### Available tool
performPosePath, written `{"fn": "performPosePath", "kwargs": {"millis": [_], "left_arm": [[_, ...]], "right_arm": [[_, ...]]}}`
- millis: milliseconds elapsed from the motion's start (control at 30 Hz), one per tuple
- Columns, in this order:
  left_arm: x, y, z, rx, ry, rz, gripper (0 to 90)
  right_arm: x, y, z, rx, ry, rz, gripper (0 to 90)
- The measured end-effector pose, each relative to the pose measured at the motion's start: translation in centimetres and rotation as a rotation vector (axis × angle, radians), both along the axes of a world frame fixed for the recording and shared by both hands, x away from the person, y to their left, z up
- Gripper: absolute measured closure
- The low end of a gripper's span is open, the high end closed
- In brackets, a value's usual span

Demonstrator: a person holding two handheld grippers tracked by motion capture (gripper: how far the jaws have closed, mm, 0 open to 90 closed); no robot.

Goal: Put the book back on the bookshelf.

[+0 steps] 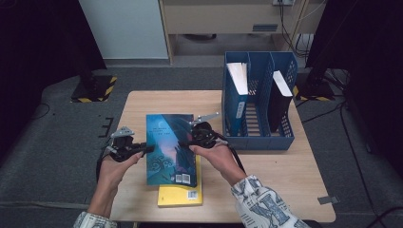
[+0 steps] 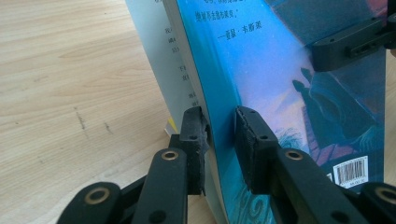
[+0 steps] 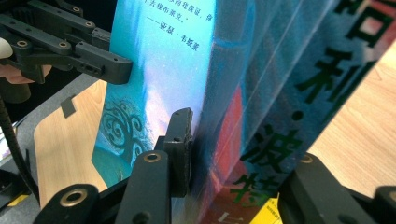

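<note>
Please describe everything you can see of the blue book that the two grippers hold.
The blue book is a thick paperback with a glossy teal cover, Chinese print and a barcode. It lies flat above the yellow book, over the table. The left gripper clamps its page edge, the right gripper its spine.

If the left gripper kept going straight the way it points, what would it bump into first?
The left gripper points across the blue book it already clamps by one edge. Straight on, past that cover, it would probably meet the right gripper on the opposite edge, though depth is hard to judge.
</note>
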State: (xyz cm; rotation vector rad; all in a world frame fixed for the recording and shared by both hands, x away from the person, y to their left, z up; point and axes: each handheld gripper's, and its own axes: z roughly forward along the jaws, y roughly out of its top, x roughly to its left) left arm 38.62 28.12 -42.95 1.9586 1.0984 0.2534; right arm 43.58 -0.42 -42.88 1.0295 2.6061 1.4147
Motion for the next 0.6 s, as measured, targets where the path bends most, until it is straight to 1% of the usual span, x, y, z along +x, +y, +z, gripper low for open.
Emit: {"fn": "performPosePath", "kwargs": {"millis": [100, 267, 367, 600], "left_arm": [[0.27, 0.11, 0.32, -0.002, -0.005, 0.001, 73.6], [0.56, 0.08, 0.87, 0.015, -0.018, 0.002, 75.6], [0.66, 0.09, 0.91, 0.020, -0.018, 0.003, 77.2], [0.93, 0.16, 0.78, 0.027, -0.013, 0.004, 77.5]], "right_arm": [[0.06, 0.09, 0.25, 0.005, -0.009, -0.005, 66.2], [0.30, 0.00, 0.55, 0.007, -0.021, -0.009, 66.7], [0.32, -0.02, 0.62, 0.001, -0.026, -0.009, 66.8], [0.36, 0.09, 0.53, -0.009, -0.037, -0.008, 67.2]]}}
